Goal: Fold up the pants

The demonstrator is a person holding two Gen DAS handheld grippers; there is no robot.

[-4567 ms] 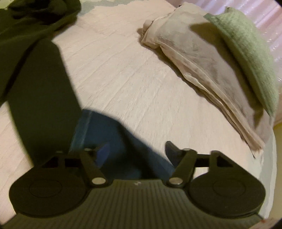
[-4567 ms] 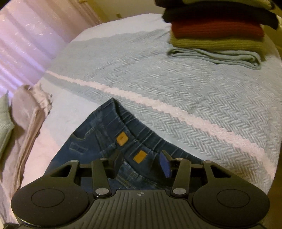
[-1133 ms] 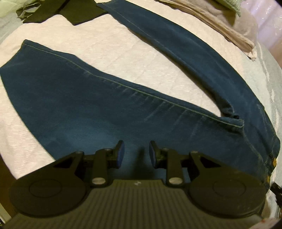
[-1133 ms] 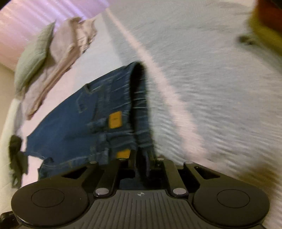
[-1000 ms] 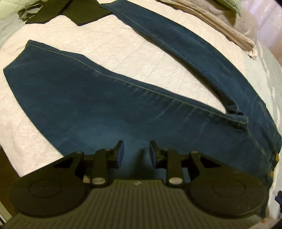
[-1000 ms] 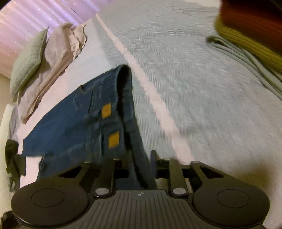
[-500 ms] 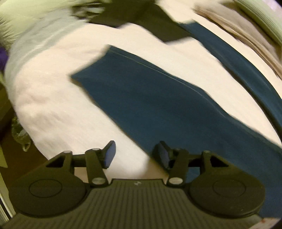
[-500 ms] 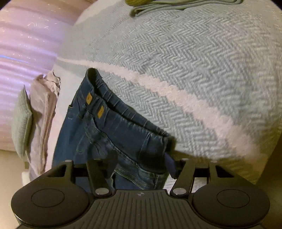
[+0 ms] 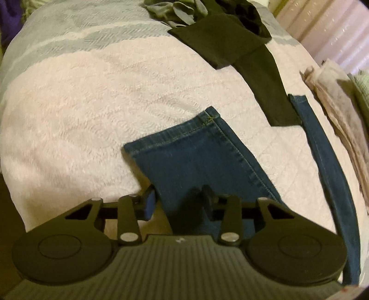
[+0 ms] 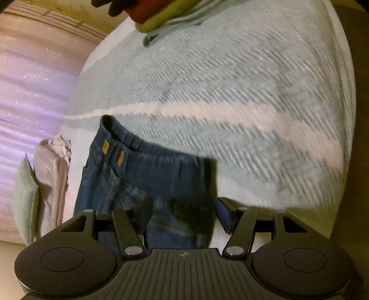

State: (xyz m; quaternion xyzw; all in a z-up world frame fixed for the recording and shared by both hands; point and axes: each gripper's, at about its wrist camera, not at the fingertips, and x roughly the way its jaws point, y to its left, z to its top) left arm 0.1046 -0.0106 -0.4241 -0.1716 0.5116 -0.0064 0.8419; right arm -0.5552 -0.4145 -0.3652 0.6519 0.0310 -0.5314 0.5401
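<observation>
The blue jeans lie spread on the bed. In the left wrist view the near leg's hem [image 9: 196, 157] lies flat on the pink blanket [image 9: 80, 103]. My left gripper [image 9: 178, 203] is open just above that leg, and the leg's left edge runs between its fingers. The other leg [image 9: 327, 161] stretches along the right. In the right wrist view the waistband [image 10: 143, 161], with two tan tags, lies on the grey herringbone cover [image 10: 230, 69]. My right gripper [image 10: 184, 214] is open over the waist's near corner.
A dark garment [image 9: 242, 53] lies across the far leg's end, with crumpled grey-green cloth [image 9: 175, 9] behind it. Beige folded cloth [image 9: 341, 103] and a green pillow [image 10: 25, 193] sit by the curtain side. A stack of folded clothes [image 10: 159, 16] stands beyond the waistband.
My right gripper let go of the waistband, which now lies flat, and opened wide. My left gripper travelled down the near leg to its hem and opened wider.
</observation>
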